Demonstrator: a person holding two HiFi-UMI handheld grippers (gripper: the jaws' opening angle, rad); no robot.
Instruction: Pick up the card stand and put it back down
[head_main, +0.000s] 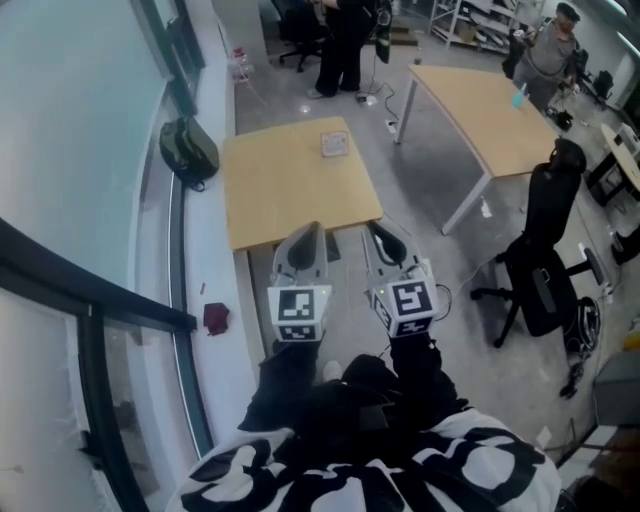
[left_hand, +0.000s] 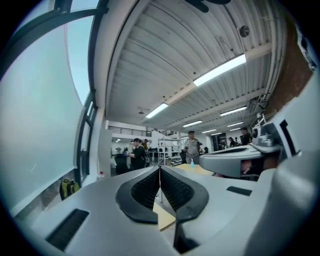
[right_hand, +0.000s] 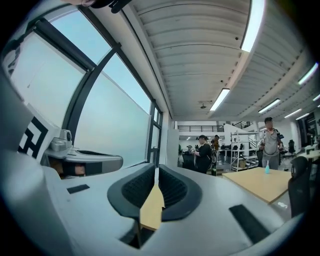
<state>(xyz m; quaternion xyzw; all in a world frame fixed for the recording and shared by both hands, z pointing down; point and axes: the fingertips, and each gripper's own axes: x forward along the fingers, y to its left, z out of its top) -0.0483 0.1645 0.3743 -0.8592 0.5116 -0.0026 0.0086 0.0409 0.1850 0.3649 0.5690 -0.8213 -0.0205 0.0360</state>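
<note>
You held both grippers out in front of you, level and side by side, aimed at the wooden worktop (head_main: 290, 200) ahead. The left gripper (head_main: 311, 233) had its fingers (left_hand: 144, 192) pressed together, the dark ribbed pads meeting at the tips with nothing between them. The right gripper (head_main: 378, 236) was the same: its fingers (right_hand: 134, 191) were drawn together with at most a hairline slit at the tips, and they pinched nothing. Through the notch below each pair of pads only a sliver of the worktop's wood showed. The card stand (head_main: 335, 144) sat on the worktop near its far edge, a little right of the middle, a small pale squarish thing whose detail was too small to make out. It was well apart from both grippers, and nothing else lay on that worktop. To your left a long window ran beside a pale sill, with a dark green bag (head_main: 188, 150) resting on it near the worktop's far left corner and a small red object (head_main: 216, 318) lying closer to you. To your right stood a second table (head_main: 470, 110) carrying a small blue bottle (head_main: 518, 97), and a black office chair (head_main: 545, 265) stood nearer you. Farther off, one person in black (head_main: 345, 45) stood beyond the worktop and another person (head_main: 552, 45) stood behind the second table.
</note>
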